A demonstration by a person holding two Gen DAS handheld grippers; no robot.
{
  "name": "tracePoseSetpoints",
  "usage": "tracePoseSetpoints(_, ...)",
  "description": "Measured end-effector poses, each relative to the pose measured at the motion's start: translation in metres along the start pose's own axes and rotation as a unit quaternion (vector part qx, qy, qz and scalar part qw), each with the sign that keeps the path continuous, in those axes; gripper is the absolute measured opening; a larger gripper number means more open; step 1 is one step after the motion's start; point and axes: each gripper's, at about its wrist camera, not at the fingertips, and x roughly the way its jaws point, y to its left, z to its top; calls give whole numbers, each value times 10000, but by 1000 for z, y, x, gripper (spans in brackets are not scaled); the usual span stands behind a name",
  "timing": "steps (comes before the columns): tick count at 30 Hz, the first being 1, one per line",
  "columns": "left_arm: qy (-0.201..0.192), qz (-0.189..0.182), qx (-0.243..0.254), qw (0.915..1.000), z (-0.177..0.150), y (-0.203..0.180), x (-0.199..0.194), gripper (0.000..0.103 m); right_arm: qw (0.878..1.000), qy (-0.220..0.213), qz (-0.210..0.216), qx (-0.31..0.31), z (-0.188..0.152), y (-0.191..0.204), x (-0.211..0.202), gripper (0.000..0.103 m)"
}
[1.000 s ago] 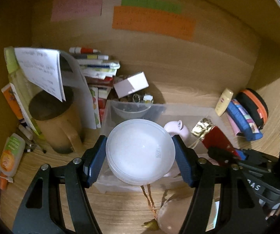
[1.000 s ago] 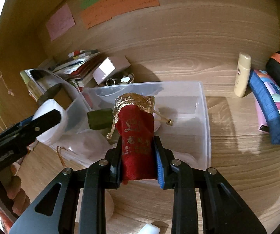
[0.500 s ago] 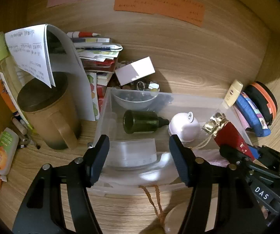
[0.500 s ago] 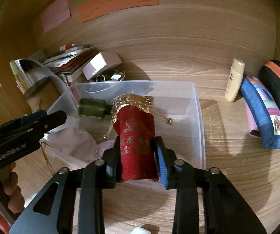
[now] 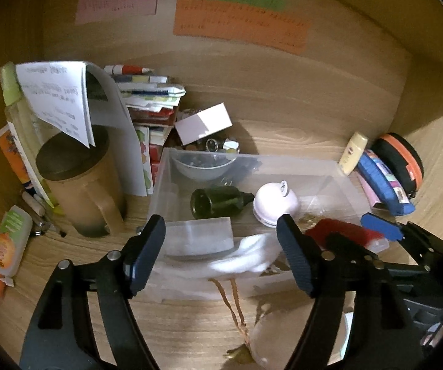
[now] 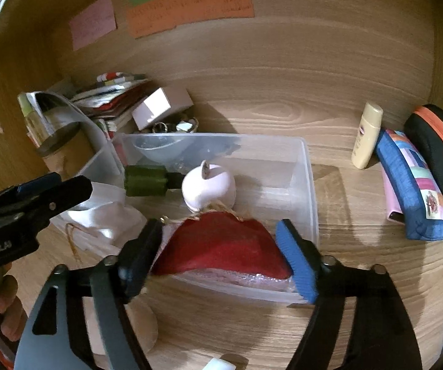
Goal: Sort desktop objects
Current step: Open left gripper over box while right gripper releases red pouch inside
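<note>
A clear plastic bin sits on the wooden desk. In it lie a dark green bottle, a white round jar, a clear bowl, a white cloth pouch and a red drawstring pouch. My left gripper is open and empty over the bin's near edge. My right gripper is open, its fingers on either side of the red pouch, which rests in the bin.
A tan mug with papers, stacked booklets and a white box stand left and behind the bin. A cream tube, blue pouch and black-orange case lie at right. A pale round object lies in front.
My left gripper let go of the round white container and now stands open. My right gripper opened and released the red pouch into the bin, where it lies flat.
</note>
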Motion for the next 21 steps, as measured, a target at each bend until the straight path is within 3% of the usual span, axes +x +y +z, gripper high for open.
tracePoseSetpoints(11, -177, 46, 10, 9998, -8, -2, -33, 92, 9998, -147, 89, 42, -6, 4, -28, 84)
tracePoseSetpoints(21, -141, 72, 128, 9998, -28, -10, -53, 93, 9998, -136, -164, -10, -30, 1, -57, 85)
